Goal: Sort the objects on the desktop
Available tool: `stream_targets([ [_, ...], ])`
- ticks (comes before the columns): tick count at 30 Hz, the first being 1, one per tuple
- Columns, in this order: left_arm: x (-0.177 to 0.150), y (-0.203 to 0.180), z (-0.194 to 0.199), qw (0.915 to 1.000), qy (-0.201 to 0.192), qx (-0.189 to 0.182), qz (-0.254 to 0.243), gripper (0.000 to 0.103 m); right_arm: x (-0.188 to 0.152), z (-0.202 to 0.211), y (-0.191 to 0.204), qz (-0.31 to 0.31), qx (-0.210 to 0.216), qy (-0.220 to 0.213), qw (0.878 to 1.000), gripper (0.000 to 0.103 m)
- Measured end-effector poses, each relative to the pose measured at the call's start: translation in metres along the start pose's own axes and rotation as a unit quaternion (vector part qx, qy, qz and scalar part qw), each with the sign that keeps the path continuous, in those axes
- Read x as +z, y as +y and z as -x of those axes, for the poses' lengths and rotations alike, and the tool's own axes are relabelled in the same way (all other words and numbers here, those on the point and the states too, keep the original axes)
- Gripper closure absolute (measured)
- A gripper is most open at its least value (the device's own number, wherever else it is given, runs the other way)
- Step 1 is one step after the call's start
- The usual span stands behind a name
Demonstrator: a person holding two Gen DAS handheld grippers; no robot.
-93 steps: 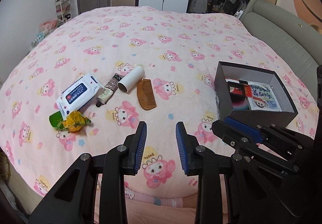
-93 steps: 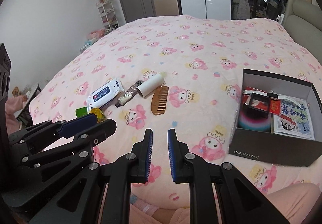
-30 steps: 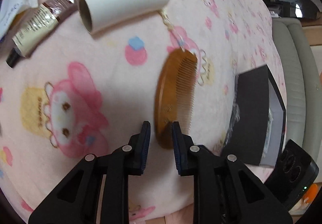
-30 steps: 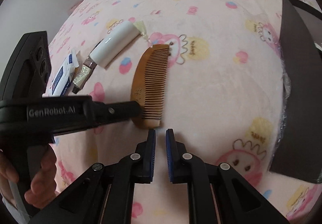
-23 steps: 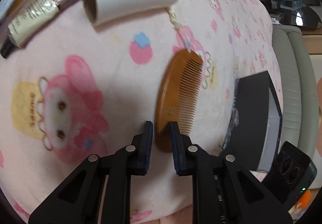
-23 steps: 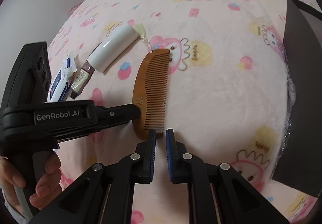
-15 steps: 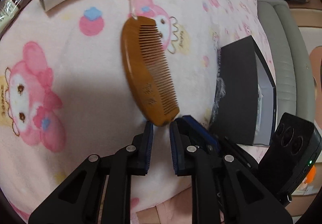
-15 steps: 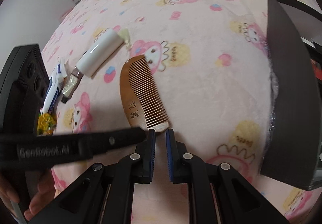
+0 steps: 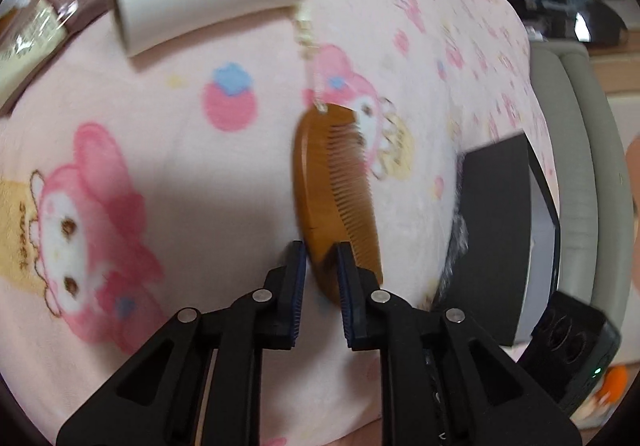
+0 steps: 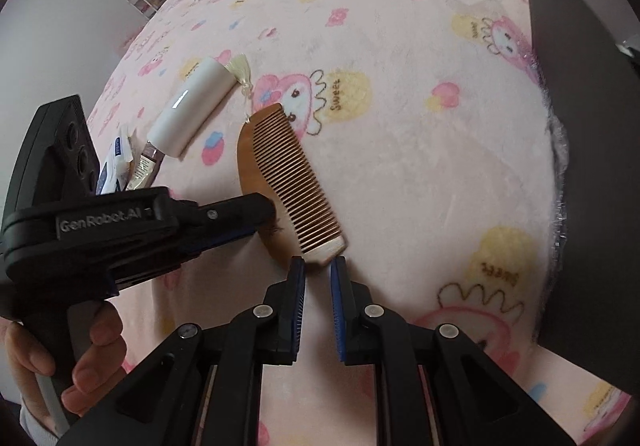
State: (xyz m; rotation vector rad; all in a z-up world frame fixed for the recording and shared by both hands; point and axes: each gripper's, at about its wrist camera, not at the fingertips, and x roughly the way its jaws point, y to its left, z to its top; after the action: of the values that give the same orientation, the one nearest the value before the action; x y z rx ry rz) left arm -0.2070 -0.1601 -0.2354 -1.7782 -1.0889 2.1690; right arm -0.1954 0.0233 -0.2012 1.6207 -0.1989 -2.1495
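Closing left tongs [image 9: 321, 250] on wooden comb [image 9: 334, 185], pink blanket [image 9: 180, 173]

Both wrist views look steeply down, close, sharing the comb [image 9: 332, 185].

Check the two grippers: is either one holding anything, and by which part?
The left gripper is closing on the wooden comb, pinching its solid spine near the end without the tassel. The right gripper holds nothing.

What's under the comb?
The comb lies on the pink blanket; nothing else shows beneath it. Its near end sits between the closing left tool, hiding that patch.
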Motion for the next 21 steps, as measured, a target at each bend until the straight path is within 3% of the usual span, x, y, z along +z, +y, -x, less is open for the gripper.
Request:
stream_targets([
  [2, -0.01, -0.007, -0.004, 0.9996, 0.024, 0.006, -0.01, 0.1, -0.003, 0.008, 0.001, 0.007, -0.011, -0.008, 1.0, 0.092],
  [6, -0.035, -0.012, -0.016, 0.9954, 0.094, 0.0, -0.017, 0.1, -0.007, 0.012, -0.003, -0.001, -0.026, -0.01, 1.0, 0.092],
  [8, -0.029, -0.01, -0.004, 0.9977, 0.067, -0.006, -0.008, 0.094, -0.011, 0.014, -0.008, -0.004, -0.035, -0.01, 0.999, 0.092],
  [9, -0.025, -0.009, 0.003, 0.9988, 0.049, -0.007, -0.003, 0.084, -0.013, 0.013, -0.011, -0.007, -0.037, -0.008, 0.999, 0.092],
  [11, -0.013, -0.001, 0.013, 0.9997, 0.011, -0.011, 0.019, 0.073, -0.014, 0.011, -0.017, -0.017, -0.031, -0.004, 0.999, 0.092],
  [13, -0.002, 0.008, 0.018, 0.9988, -0.02, -0.012, 0.043, 0.072, -0.013, 0.012, -0.02, -0.025, -0.02, -0.005, 0.999, 0.092],
  [17, 0.005, 0.022, 0.005, 0.9974, -0.019, -0.013, 0.068, 0.072, -0.006, 0.011, -0.018, -0.03, 0.005, -0.017, 0.999, 0.092],
  [21, 0.009, 0.016, 0.002, 0.998, -0.03, -0.017, 0.052, 0.072, -0.002, -0.002, -0.024, -0.044, 0.013, -0.013, 0.999, 0.092],
])
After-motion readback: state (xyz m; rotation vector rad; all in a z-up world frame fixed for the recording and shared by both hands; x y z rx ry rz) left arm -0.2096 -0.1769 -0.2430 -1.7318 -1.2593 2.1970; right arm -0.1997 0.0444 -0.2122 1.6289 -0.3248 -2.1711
